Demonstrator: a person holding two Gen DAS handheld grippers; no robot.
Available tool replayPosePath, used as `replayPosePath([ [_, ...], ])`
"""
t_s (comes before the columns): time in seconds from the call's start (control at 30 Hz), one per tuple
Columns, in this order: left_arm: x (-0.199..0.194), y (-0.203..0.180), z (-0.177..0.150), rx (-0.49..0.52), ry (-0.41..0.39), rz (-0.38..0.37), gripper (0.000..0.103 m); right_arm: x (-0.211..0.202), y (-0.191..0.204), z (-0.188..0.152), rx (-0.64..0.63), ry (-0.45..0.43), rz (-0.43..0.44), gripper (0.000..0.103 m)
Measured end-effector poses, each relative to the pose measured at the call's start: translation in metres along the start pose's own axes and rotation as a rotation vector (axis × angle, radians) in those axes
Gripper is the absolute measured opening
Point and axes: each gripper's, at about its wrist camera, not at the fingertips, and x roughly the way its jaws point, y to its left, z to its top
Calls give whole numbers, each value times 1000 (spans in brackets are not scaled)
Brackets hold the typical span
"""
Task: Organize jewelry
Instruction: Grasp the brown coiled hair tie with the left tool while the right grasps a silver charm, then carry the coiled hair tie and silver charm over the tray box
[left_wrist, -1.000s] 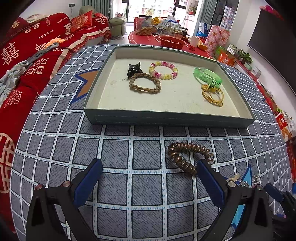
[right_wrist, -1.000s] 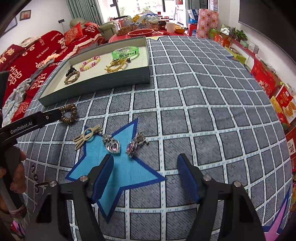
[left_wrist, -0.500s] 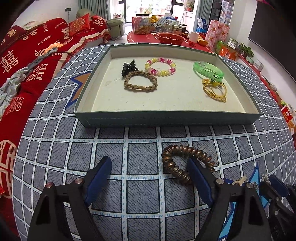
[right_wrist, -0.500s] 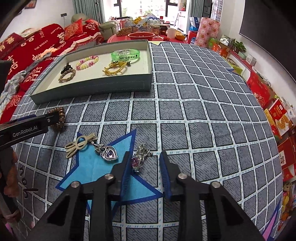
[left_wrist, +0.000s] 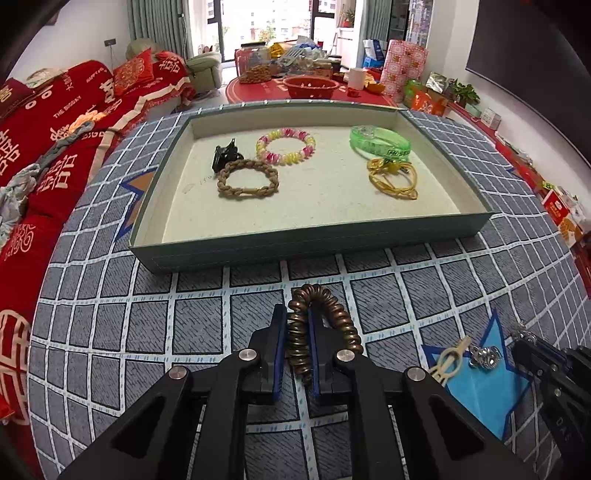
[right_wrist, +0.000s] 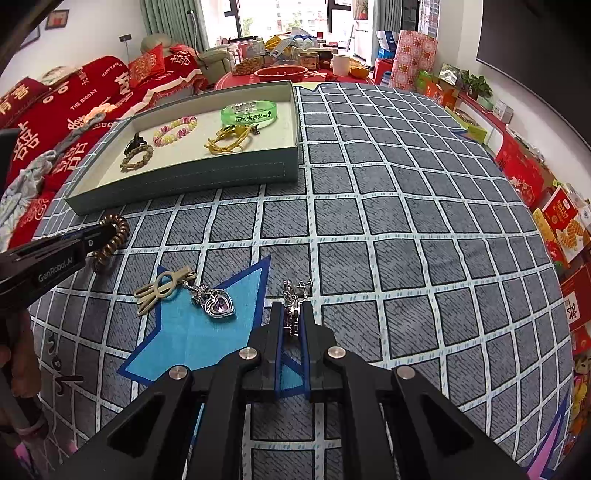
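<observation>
My left gripper (left_wrist: 297, 314) is closing its jaws on the brown coil hair tie (left_wrist: 340, 317), whose near side is pinched between the blue pads on the checked cloth just before the tray (left_wrist: 314, 240). My right gripper (right_wrist: 293, 310) is shut on a small silver jewelled piece (right_wrist: 293, 291) at the edge of the blue star patch. A heart pendant (right_wrist: 218, 304) and a beige hair clip (right_wrist: 162, 290) lie to its left. The tray holds a black clip (left_wrist: 223, 157), a braided bracelet (left_wrist: 247, 179), a pink-yellow bead bracelet (left_wrist: 286, 146), a green bangle (left_wrist: 380, 142) and a yellow cord (left_wrist: 393, 177).
The grey checked cloth (right_wrist: 406, 221) stretches bare to the right of the tray. A red sofa (left_wrist: 55, 122) runs along the left, and a red table with a bowl (left_wrist: 310, 86) stands behind the tray. Red boxes (right_wrist: 561, 218) line the floor at right.
Both grippers went from wide open to closed. The left one moved forward over the coil hair tie and clamped it; the right one clamped the silver piece without shifting.
</observation>
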Motion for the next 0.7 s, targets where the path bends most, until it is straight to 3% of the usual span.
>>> replayPosePath([
  [0.7,-63,21,2,58,-131,-97,24,-32,8,16,0,-36,84,8],
])
